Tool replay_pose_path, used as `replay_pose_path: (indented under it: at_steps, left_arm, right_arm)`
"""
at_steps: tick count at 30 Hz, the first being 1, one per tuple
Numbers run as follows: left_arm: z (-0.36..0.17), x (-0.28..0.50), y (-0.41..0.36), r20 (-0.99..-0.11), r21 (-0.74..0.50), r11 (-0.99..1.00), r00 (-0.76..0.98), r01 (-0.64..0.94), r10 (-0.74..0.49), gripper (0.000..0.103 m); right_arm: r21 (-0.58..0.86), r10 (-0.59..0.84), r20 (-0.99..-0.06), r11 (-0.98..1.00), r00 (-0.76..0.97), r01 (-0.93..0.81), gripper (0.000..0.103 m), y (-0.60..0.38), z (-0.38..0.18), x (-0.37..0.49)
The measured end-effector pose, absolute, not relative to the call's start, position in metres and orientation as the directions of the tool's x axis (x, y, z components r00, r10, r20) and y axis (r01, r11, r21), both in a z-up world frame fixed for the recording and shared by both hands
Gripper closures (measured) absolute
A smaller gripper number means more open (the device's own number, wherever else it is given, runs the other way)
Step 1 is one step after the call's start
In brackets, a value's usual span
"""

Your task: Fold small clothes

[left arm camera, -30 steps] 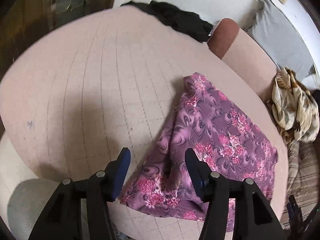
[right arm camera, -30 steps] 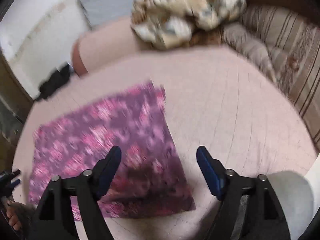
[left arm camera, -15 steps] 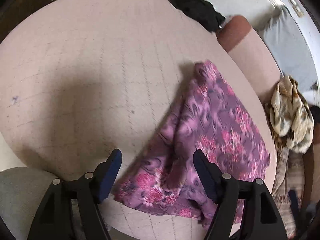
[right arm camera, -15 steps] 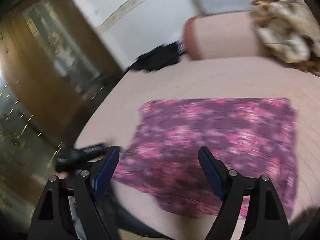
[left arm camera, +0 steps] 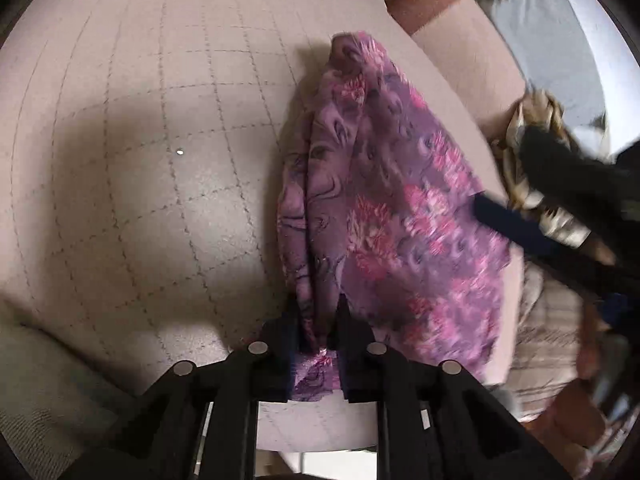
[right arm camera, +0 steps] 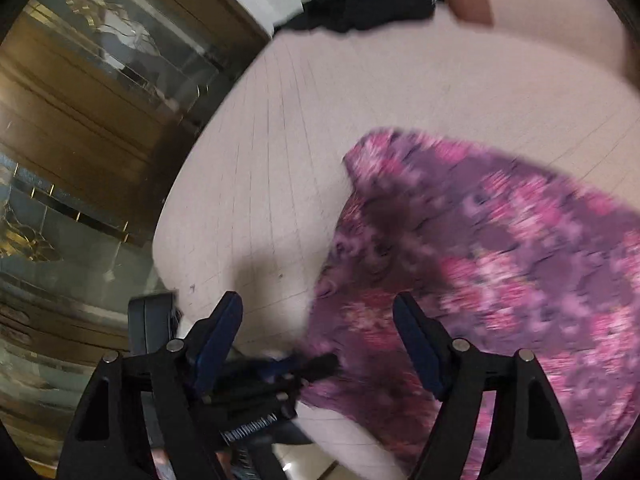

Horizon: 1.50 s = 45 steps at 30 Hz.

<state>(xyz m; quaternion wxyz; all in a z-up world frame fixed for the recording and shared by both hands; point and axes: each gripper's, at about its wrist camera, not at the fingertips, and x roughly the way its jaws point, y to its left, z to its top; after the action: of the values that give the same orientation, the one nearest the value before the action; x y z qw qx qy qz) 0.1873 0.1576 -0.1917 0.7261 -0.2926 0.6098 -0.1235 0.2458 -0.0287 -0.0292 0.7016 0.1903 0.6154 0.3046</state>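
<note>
A purple cloth with pink flowers (left arm camera: 384, 208) lies on the pale pink quilted surface (left arm camera: 160, 140). My left gripper (left arm camera: 318, 312) is shut on the cloth's near corner, which bunches into folds between the fingers. In the right wrist view the same cloth (right arm camera: 500, 248) spreads to the right, blurred. My right gripper (right arm camera: 318, 320) is open and empty above the cloth's left edge; it also shows in the left wrist view (left arm camera: 516, 228) over the cloth's right side. The left gripper shows low in the right wrist view (right arm camera: 276, 372).
A black garment (right arm camera: 360, 4) lies at the far end of the surface. A beige patterned cloth (left arm camera: 536, 160) is heaped to the right by a pink bolster (left arm camera: 460, 32). A wooden glass-door cabinet (right arm camera: 80, 120) stands to the left beyond the surface's edge.
My left gripper has come down and closed on the cloth's near corner, bunching it. My right gripper has swung left across the cloth toward the same edge and stays open.
</note>
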Motion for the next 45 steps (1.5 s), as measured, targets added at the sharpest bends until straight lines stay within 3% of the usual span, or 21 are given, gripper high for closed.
replay_pose_path:
  at_steps: [4, 8, 10, 13, 14, 15, 17, 19, 23, 27, 34, 40, 45]
  left_arm:
    - [-0.176, 0.182, 0.176, -0.699, -0.706, 0.687, 0.324, -0.171, -0.637, 0.091]
    - [-0.177, 0.181, 0.174, -0.706, -0.700, 0.695, 0.312, -0.165, -0.636, 0.091]
    - [-0.172, 0.180, 0.171, -0.706, -0.694, 0.705, 0.326, -0.144, -0.628, 0.092]
    - [-0.165, 0.176, 0.170, -0.708, -0.682, 0.721, 0.359, -0.123, -0.608, 0.093]
    - [-0.164, 0.176, 0.170, -0.712, -0.676, 0.727, 0.362, -0.121, -0.602, 0.093]
    - [-0.164, 0.176, 0.170, -0.718, -0.667, 0.734, 0.374, -0.129, -0.586, 0.093]
    - [-0.163, 0.175, 0.169, -0.709, -0.676, 0.727, 0.376, -0.120, -0.597, 0.093]
    - [-0.156, 0.174, 0.164, -0.699, -0.677, 0.731, 0.390, -0.088, -0.600, 0.093]
    - [-0.125, 0.158, 0.143, -0.683, -0.619, 0.784, 0.458, 0.051, -0.569, 0.093]
    - [-0.087, 0.128, 0.100, -0.676, -0.503, 0.840, 0.512, 0.205, -0.530, 0.093]
    - [-0.038, 0.091, -0.027, -0.708, -0.323, 0.829, 0.465, 0.456, -0.531, 0.093]
    - [-0.061, 0.097, -0.123, -0.774, -0.280, 0.779, 0.349, 0.560, -0.529, 0.093]
    - [-0.087, 0.111, -0.181, -0.828, -0.264, 0.768, 0.270, 0.584, -0.491, 0.093]
  right_arm:
    - [0.615, 0.618, -0.785, 0.772, -0.036, -0.163, 0.026, -0.008, -0.051, 0.271]
    - [0.620, 0.603, -0.784, 0.769, -0.147, -0.153, 0.027, 0.022, -0.070, 0.291]
    - [0.556, 0.530, -0.830, 0.807, -0.173, -0.199, 0.031, 0.043, -0.078, 0.296]
    - [0.421, 0.386, -0.905, 0.872, -0.178, -0.249, 0.054, 0.063, -0.096, 0.299]
    - [0.380, 0.345, -0.923, 0.888, -0.171, -0.260, 0.068, 0.065, -0.100, 0.298]
    - [0.350, 0.321, -0.935, 0.896, -0.148, -0.273, 0.076, 0.065, -0.100, 0.295]
    - [0.346, 0.323, -0.938, 0.894, -0.127, -0.284, 0.085, 0.060, -0.096, 0.292]
    - [0.368, 0.351, -0.930, 0.887, -0.111, -0.280, 0.088, 0.050, -0.089, 0.288]
    - [0.473, 0.479, -0.877, 0.846, -0.041, -0.248, 0.089, 0.009, -0.058, 0.285]
    - [0.629, 0.652, -0.754, 0.753, 0.085, -0.195, 0.089, -0.067, -0.022, 0.259]
    - [0.778, 0.759, -0.565, 0.621, 0.323, -0.098, 0.090, -0.230, 0.006, 0.196]
    - [0.855, 0.757, -0.476, 0.517, 0.448, 0.034, 0.091, -0.338, -0.033, 0.163]
    - [0.901, 0.746, -0.426, 0.398, 0.513, 0.170, 0.092, -0.396, -0.100, 0.152]
